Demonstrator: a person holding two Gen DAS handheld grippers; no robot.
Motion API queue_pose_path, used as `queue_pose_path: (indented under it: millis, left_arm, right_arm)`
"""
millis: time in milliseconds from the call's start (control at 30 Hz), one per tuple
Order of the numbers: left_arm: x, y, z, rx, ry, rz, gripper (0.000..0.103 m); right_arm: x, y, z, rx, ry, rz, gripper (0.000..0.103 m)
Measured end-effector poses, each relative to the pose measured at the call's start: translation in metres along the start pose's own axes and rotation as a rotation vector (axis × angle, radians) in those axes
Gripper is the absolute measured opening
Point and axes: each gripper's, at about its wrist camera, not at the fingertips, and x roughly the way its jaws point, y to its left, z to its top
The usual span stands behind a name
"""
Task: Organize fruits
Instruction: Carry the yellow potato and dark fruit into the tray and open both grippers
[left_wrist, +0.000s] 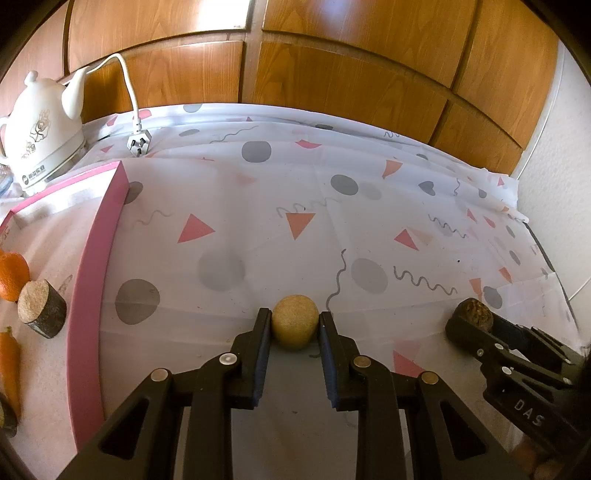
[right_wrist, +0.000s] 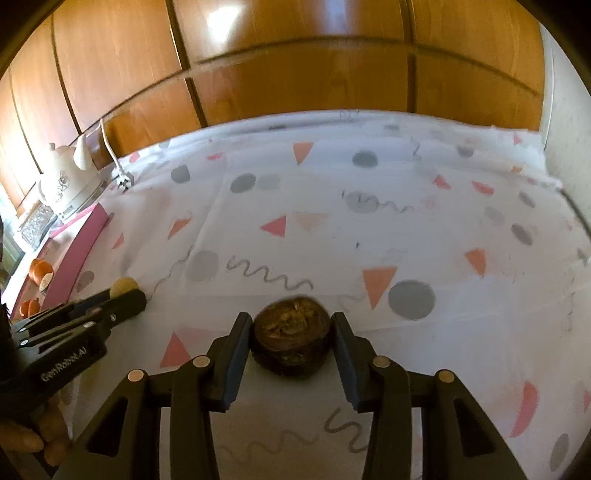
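Tan round fruit (left_wrist: 294, 321) clamped in left gripper (left_wrist: 294, 326) jaws; right gripper (right_wrist: 291, 341) jaws apart round dark-brown fruit (right_wrist: 291, 338).

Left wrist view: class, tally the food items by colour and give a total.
Orange: 2 (orange fruit, carrot)
Tan: 1 (tan ball in the left gripper)
Dark brown: 2 (cut piece, round fruit at the right gripper)
Total: 5, leaving out a cut-off dark thing at the bottom-left edge.

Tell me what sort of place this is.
Probably a home kitchen or dining corner: a white electric kettle with its plug, wooden cabinet doors behind, and a patterned tablecloth.
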Motion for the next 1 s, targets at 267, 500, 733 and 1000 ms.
queue_pose_path:
  millis: [267,500,733,1000]
  left_arm:
    - [0.000,0.001,0.000,0.001,-0.002,0.005,0.025]
    - [0.000,-0.001,-0.001,0.000,-0.005,0.010,0.025]
    - [-0.002,-0.003,0.000,0.009,0.000,0.018,0.025]
    - [-0.040,0.004,0.004,0.009,-0.036,0.000,0.025]
  right_arm:
    - [0.000,0.003,-0.002,-0.009,-0.013,-0.011,0.044]
    - [0.000,0.003,-0.002,-0.011,-0.013,-0.015,0.044]
    - [0.000,0.004,-0.003,-0.019,-0.015,-0.026,0.044]
    - [0.001,0.011,-0.003,-0.060,-0.015,-0.076,0.044]
